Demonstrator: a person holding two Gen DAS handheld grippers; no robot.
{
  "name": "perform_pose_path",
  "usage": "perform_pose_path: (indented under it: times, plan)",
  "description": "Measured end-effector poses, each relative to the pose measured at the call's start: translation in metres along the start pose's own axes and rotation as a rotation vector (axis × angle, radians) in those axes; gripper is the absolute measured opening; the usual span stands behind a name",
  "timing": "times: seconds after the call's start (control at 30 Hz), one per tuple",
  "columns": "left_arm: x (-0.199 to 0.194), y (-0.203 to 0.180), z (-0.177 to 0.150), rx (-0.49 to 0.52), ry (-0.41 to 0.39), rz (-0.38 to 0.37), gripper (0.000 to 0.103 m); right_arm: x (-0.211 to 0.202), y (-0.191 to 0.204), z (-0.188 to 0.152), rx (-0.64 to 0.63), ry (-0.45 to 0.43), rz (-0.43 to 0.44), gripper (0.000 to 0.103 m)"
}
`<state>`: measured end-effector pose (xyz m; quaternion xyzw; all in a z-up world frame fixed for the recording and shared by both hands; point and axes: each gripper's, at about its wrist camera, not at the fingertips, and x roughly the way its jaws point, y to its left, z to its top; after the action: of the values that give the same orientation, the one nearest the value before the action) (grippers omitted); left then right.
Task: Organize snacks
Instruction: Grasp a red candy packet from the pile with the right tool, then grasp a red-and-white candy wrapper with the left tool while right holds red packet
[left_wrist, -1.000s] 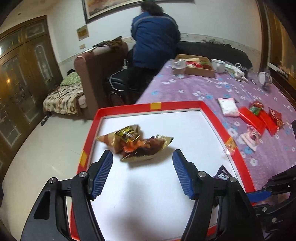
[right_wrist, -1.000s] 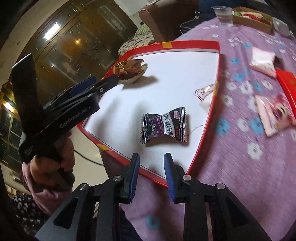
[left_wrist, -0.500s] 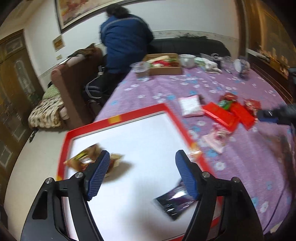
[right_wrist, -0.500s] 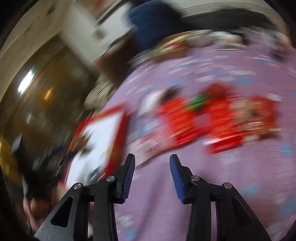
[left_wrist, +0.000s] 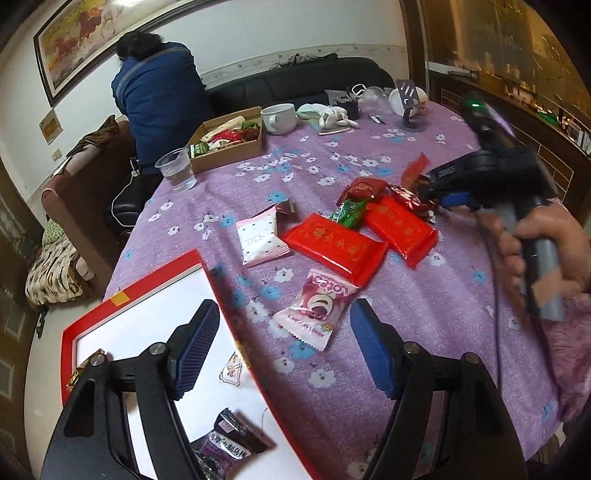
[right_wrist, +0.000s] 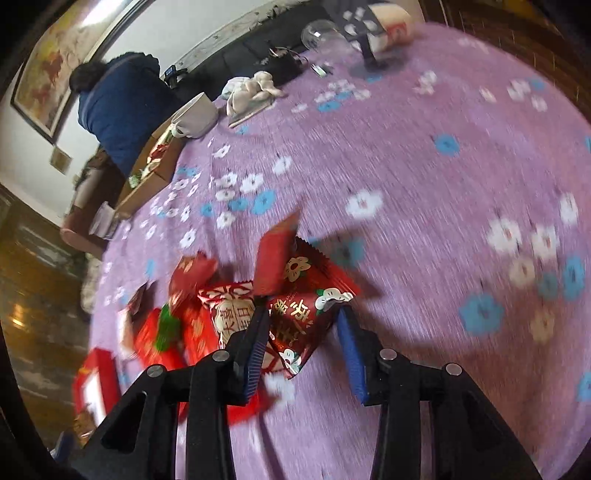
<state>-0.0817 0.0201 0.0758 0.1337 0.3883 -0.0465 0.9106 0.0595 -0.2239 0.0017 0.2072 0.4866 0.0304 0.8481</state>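
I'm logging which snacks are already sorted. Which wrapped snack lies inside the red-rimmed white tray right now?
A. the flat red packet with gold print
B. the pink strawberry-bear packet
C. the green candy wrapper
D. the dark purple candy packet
D: the dark purple candy packet lies on the white floor of the red-rimmed tray; the other three lie on the purple flowered tablecloth.

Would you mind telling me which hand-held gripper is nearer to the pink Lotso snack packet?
Left. The left hand-held gripper hovers open right by the pink Lotso packet; the right hand-held gripper is farther, at the dark red snack packet.
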Motion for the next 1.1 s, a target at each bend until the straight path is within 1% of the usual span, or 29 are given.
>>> perform_pose_path:
  times: [0.03,0.07,0.1,0.13,0.2,0.3,0.33,0.37,0.47,0.53,0.57,0.63,0.67,0.73,0.8,0.87,0.93,1.0,1.03,1.1]
  plan:
    - [0.001,0.0,0.001,-0.005,0.006,0.001,0.073,0.004,0.012,0.001,-0.067,-0.028,-0.048,0.043]
    - [0.002,0.0,0.003,-0.011,0.012,0.0,0.073,0.012,0.022,-0.001,-0.126,-0.036,-0.089,0.044]
    - [0.003,0.0,0.005,-0.016,0.017,-0.003,0.073,0.014,0.028,-0.004,-0.185,-0.078,-0.124,0.044]
    - [0.005,-0.001,0.007,-0.019,0.021,-0.006,0.073,0.017,0.031,-0.005,-0.225,-0.098,-0.153,0.045]
    - [0.008,-0.004,0.011,-0.02,0.026,-0.008,0.073,0.017,0.034,-0.006,-0.244,-0.124,-0.164,0.046]
    - [0.014,-0.013,0.019,-0.016,0.036,-0.02,0.073,0.019,0.03,-0.004,-0.264,-0.159,-0.159,0.046]
    - [0.016,-0.018,0.023,-0.015,0.039,-0.028,0.073,0.018,0.029,-0.004,-0.271,-0.159,-0.162,0.041]
    - [0.017,-0.02,0.026,-0.015,0.039,-0.031,0.073,0.017,0.027,-0.002,-0.26,-0.149,-0.152,0.037]
    - [0.025,-0.031,0.042,-0.021,0.05,-0.048,0.073,0.012,0.015,0.004,-0.209,-0.098,-0.091,0.033]
    - [0.031,-0.04,0.055,-0.031,0.052,-0.074,0.073,0.008,-0.001,0.01,-0.138,-0.061,-0.029,0.032]
    - [0.036,-0.047,0.062,-0.035,0.056,-0.088,0.073,0.005,-0.009,0.013,-0.104,-0.046,0.012,0.03]
    - [0.045,-0.058,0.074,-0.041,0.068,-0.111,0.073,-0.003,-0.029,0.02,-0.028,-0.039,0.078,0.023]
    - [0.049,-0.063,0.078,-0.044,0.075,-0.125,0.073,-0.008,-0.04,0.024,0.008,-0.044,0.097,0.022]
    - [0.066,-0.078,0.092,-0.047,0.098,-0.149,0.073,-0.013,-0.059,0.029,0.065,-0.05,0.109,0.022]
    - [0.083,-0.091,0.103,-0.041,0.112,-0.128,0.073,-0.013,-0.075,0.032,0.111,-0.037,0.102,0.022]
    - [0.101,-0.102,0.111,-0.021,0.136,-0.1,0.073,-0.011,-0.086,0.035,0.145,-0.012,0.151,0.022]
    - [0.119,-0.11,0.118,-0.022,0.166,-0.087,0.073,-0.01,-0.089,0.037,0.155,-0.001,0.168,0.022]
    - [0.13,-0.117,0.123,-0.031,0.181,-0.105,0.073,-0.009,-0.089,0.037,0.155,0.004,0.169,0.022]
    - [0.134,-0.12,0.124,-0.032,0.186,-0.104,0.073,-0.009,-0.088,0.037,0.156,0.009,0.17,0.026]
    - [0.146,-0.127,0.124,-0.03,0.212,-0.097,0.073,-0.007,-0.088,0.037,0.167,0.011,0.175,0.026]
